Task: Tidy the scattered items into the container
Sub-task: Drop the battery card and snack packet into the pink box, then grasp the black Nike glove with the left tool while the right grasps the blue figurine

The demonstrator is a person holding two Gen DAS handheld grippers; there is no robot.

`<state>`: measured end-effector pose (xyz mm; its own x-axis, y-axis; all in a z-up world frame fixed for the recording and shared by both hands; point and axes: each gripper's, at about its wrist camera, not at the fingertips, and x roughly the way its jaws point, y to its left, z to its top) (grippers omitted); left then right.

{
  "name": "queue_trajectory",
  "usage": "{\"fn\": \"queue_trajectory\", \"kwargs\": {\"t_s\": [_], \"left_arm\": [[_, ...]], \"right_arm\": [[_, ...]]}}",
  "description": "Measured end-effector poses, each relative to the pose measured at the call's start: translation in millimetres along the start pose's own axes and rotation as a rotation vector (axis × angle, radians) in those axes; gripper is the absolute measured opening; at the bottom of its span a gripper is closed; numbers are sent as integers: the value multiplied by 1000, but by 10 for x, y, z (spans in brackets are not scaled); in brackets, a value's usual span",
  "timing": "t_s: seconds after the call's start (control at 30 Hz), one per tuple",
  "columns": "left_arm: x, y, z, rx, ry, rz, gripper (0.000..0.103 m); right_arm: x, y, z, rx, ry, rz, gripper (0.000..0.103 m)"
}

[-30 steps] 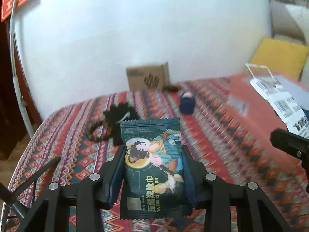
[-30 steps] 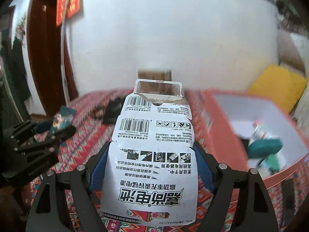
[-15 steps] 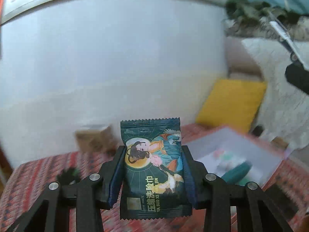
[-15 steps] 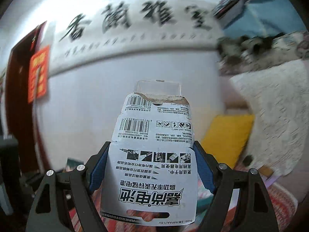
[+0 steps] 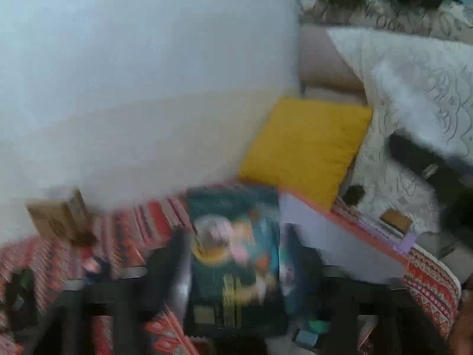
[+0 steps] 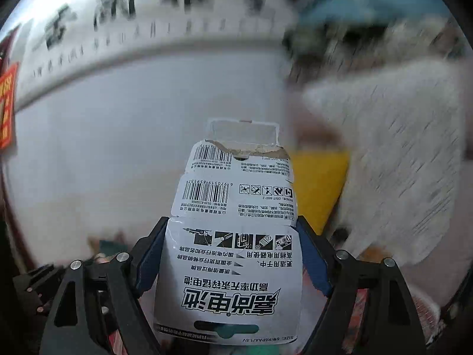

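1. Room: white wall (image 5: 133, 74) behind, calligraphy banner (image 6: 118, 9) high on it in the right wrist view, red paper sign (image 6: 7, 106) at far left. Both views motion-blurred.
2. Surface: bench under a red patterned cloth (image 5: 428, 278). Yellow cushion (image 5: 307, 148) and white lace cover (image 5: 414, 88) beyond its far right edge.
3. Container: red-rimmed box (image 5: 340, 236) with pale inner walls, at the right side of the bench. Contents blurred; a few teal bits low in the left wrist view, can't identify them.
4. Left tongs (image 5: 236, 275): closed on the dark green sachet (image 5: 233, 254), printed face toward the camera, sachet upright between the fingers. It sits in front of the box's near left wall; can't tell from this view whether it's over the opening.
5. Right tongs (image 6: 233, 260): closed on the battery blister card (image 6: 233, 236), printed back toward the camera, barcodes near the top, torn cardboard edge and clear plastic tab above. Blue pads (image 6: 313, 263) press on both side edges.
6. Card is held up off the bench, its top against the wall and cushion background. Box not identifiable in the right wrist view.
7. Small cardboard box (image 5: 56, 216) stands near the far left of the bench by the wall.
8. Dark blurred object (image 5: 17, 301) at the left edge of the bench, unidentifiable.
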<state>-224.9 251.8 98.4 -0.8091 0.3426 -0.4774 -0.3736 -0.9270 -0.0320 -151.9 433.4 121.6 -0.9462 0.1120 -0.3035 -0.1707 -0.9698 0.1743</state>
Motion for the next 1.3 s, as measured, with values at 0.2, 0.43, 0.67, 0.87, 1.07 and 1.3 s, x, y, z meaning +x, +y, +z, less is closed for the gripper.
{"fn": "queue_trajectory", "kwargs": {"t_s": [0.2, 0.43, 0.67, 0.87, 1.07, 1.3], "left_arm": [[84, 228, -73, -66, 23, 34, 103], [-285, 537, -199, -64, 16, 98, 103], [-812, 1125, -806, -58, 70, 241, 103], [-1109, 1897, -1624, -117, 198, 382, 103], [-1125, 2705, -2464, -266, 374, 455, 103], [-838, 3171, -2810, -407, 457, 463, 103]], "right_arm": [[428, -205, -152, 47, 142, -54, 100], [169, -97, -134, 67, 86, -15, 102], [7, 588, -264, 1, 102, 91, 103], [-51, 1562, -834, -150, 225, 257, 103], [122, 2475, -1724, -324, 419, 372, 102], [571, 2930, -2563, -406, 609, 337, 102]]}}
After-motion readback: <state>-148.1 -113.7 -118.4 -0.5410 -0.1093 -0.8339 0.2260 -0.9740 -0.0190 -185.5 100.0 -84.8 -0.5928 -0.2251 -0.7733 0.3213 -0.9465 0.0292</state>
